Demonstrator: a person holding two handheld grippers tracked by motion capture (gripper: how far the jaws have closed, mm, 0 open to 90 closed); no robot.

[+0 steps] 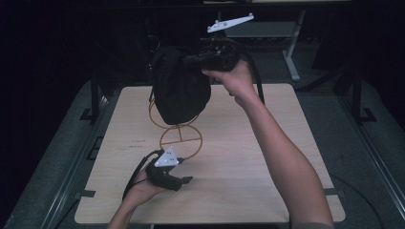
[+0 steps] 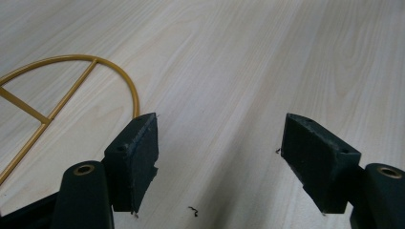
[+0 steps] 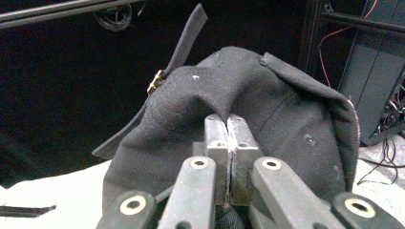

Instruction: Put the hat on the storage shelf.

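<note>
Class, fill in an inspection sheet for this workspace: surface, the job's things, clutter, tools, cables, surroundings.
Surface: pale wooden table, bare over most of its top.
Job's things: black cap at the top of a gold wire stand.
Clutter: small dark scrap on the wood.
Tools: right tool shut on the cap's cloth; left tool open, low over the table beside the stand's ring base.
Cables: black cable trailing from the left tool.
Surroundings: dark room, metal frame behind the table.

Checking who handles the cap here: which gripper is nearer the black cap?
Right. The right gripper is shut on the black cap; the left gripper rests open on the table, beside the gold stand's base.
</note>
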